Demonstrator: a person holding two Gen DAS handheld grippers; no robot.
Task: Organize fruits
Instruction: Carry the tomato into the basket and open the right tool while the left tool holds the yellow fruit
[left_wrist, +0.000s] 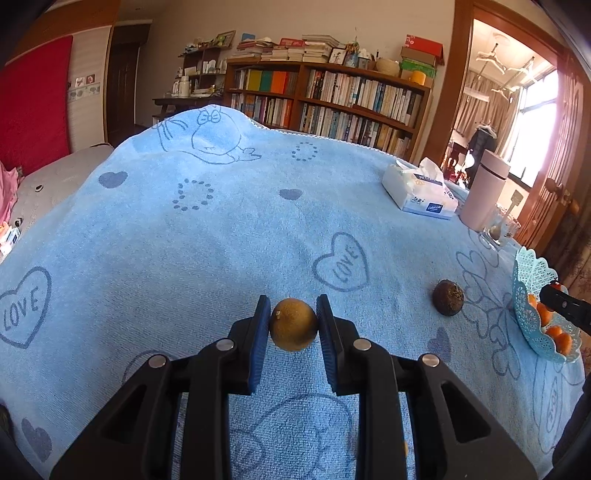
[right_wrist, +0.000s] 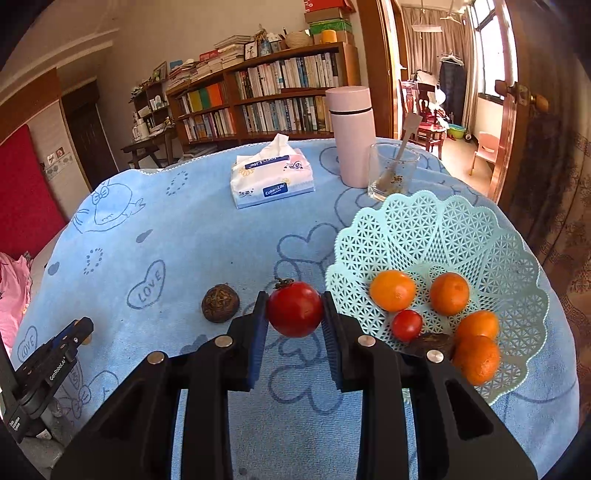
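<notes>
Left tool (left_wrist: 293, 319): black plastic body with ribbed blue pads, clamping on a round, matte, brownish-gold kiwi (left_wrist: 293, 324) and holding it above the surface (left_wrist: 221, 240).

Right tool (right_wrist: 294, 314): same build, gripping a glossy red tomato (right_wrist: 294, 308) with a dried green calyx, just left of the basket rim.

Surface covering: light blue terry towel (right_wrist: 184, 229), looped pile, printed with darker blue hearts, "LOVE" lettering and a cartoon seal.

Basket (right_wrist: 461, 229): pale turquoise plastic, open lattice weave, scalloped edge, sitting at the near right side of the surface. It is holding four smooth orange tangerines (right_wrist: 392, 290), a small red cherry tomato (right_wrist: 406, 325) and a dark round fruit (right_wrist: 432, 343) partly hidden behind the right tool.

Loose fruit: a dark brown, rough-skinned round fruit (right_wrist: 220, 302) is lying on the towel, left of the right tool and well apart from the basket.

Far side: soft-pack tissues (right_wrist: 272, 175), a cylindrical pink flask (right_wrist: 351, 136), and a clear glass (right_wrist: 391, 173) with a spoon are standing near the surface's back edge.

Open room: a wide bare stretch of towel is lying between the tissues and the tools. The towel's left edge is curving down toward a bed.
</notes>
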